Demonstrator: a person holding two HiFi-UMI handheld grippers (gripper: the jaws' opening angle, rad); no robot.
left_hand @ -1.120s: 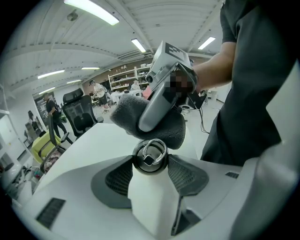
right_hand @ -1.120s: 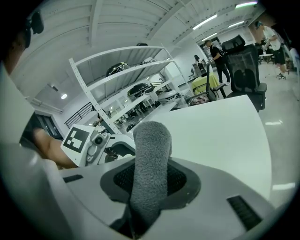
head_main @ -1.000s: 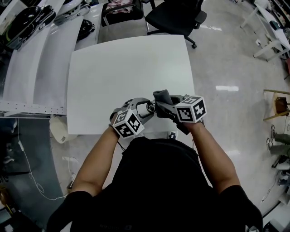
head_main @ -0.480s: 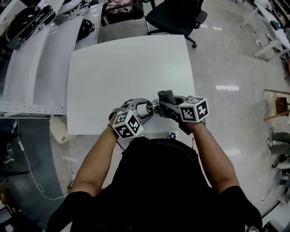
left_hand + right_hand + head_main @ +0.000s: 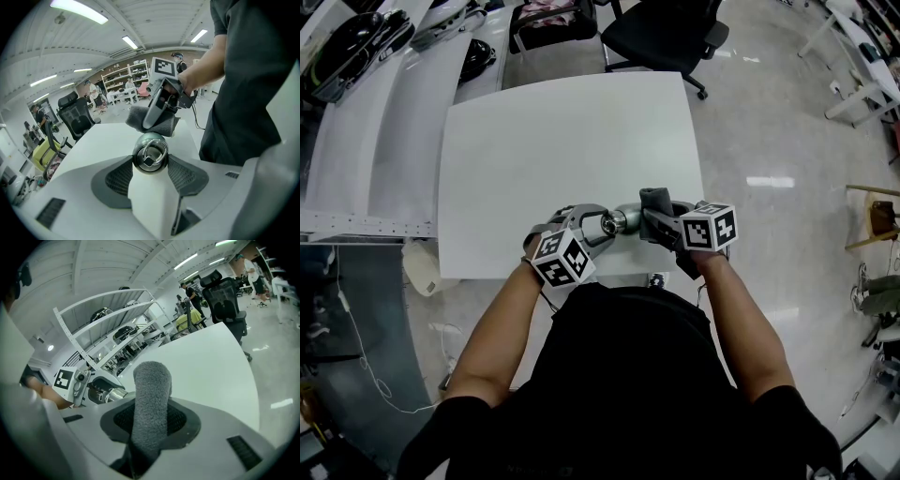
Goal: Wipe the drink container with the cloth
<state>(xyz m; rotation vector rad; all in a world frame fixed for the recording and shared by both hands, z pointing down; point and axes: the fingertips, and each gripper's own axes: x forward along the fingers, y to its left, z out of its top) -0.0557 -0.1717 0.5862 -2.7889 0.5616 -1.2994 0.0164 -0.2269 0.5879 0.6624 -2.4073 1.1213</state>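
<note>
My left gripper (image 5: 592, 225) is shut on a white drink container (image 5: 152, 197) that has a shiny metal cap (image 5: 150, 152) with a ring. The container lies level, its cap (image 5: 613, 222) pointing right, above the near edge of the white table (image 5: 562, 159). A folded grey cloth (image 5: 150, 404) sticks out of my right gripper (image 5: 661, 214), which is shut on it. In the head view the cloth (image 5: 654, 200) sits just right of the cap. From the left gripper view the cloth (image 5: 157, 124) hangs right behind the cap, close or touching.
A black office chair (image 5: 661, 33) stands past the far edge of the table. White shelving (image 5: 384, 112) with dark helmets (image 5: 356, 37) runs along the left. Shiny floor (image 5: 787, 169) lies to the right.
My right gripper and its cloth slid to the right, off the container's cap end. The metal cap is now uncovered. The left gripper held still.
</note>
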